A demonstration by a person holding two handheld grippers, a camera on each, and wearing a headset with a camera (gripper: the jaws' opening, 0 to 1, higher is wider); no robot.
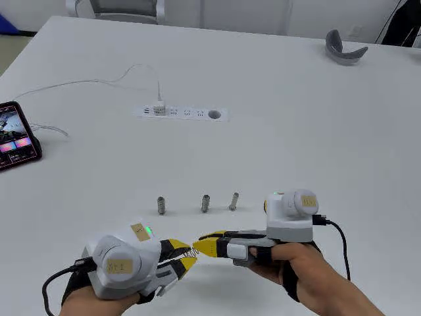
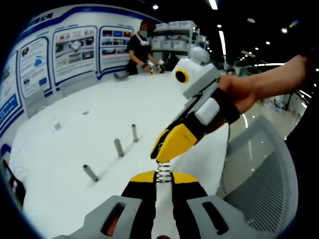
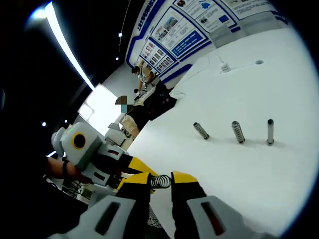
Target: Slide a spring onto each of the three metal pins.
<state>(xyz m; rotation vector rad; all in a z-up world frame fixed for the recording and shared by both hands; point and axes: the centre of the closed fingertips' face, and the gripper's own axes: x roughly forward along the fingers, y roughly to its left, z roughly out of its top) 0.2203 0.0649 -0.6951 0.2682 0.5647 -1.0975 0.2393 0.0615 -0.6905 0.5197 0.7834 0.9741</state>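
left gripper [image 1: 183,255] pinches the spring [image 1: 191,251], right gripper [image 1: 201,247] tips touch its other end, grip unclear; bare 3rd pin [image 1: 233,201] stands ahead, nearer right

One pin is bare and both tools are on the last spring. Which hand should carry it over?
Right, probably. The bare pin stands at the right end of the row, nearer the right tool, which pinches the spring; the left tool sits farther off.
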